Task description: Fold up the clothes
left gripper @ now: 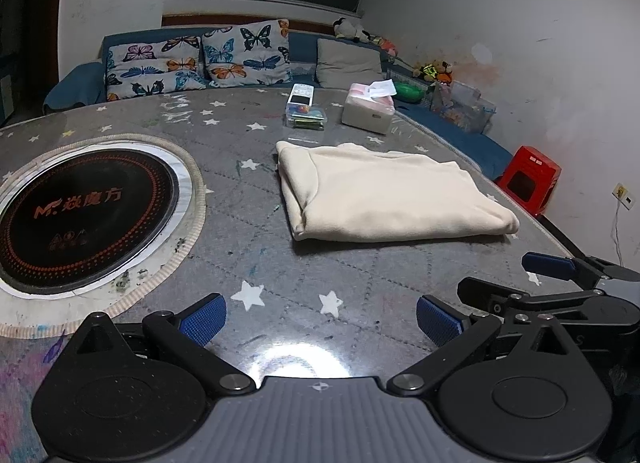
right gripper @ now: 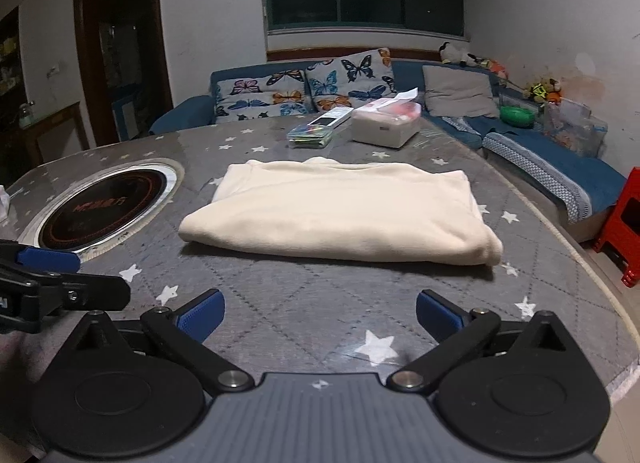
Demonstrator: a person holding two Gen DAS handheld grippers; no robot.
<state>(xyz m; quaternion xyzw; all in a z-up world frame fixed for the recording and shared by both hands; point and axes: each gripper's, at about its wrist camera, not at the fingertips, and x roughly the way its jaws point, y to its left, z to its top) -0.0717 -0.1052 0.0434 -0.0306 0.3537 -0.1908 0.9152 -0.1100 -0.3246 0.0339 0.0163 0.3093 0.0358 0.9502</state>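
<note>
A cream garment [left gripper: 384, 195] lies folded into a thick rectangle on the grey star-patterned table [left gripper: 280, 275]; the right wrist view shows the same garment [right gripper: 340, 211] straight ahead. My left gripper [left gripper: 320, 321] hovers over bare table short of the garment, its blue pads wide apart with nothing between them. My right gripper [right gripper: 320, 319] is also open and empty, a little short of the garment's near edge. The right gripper's fingers [left gripper: 548, 267] show at the right in the left wrist view. The left gripper's fingers [right gripper: 48, 259] show at the left in the right wrist view.
A round black induction hob [left gripper: 84, 215] is set into the table at the left. At the far side stand a tissue box [left gripper: 370, 109], a clear box [left gripper: 306, 117] and a remote [left gripper: 301, 95]. A blue sofa [right gripper: 552, 167] with butterfly cushions [left gripper: 192, 59] wraps behind; a red stool [left gripper: 528, 179] stands right.
</note>
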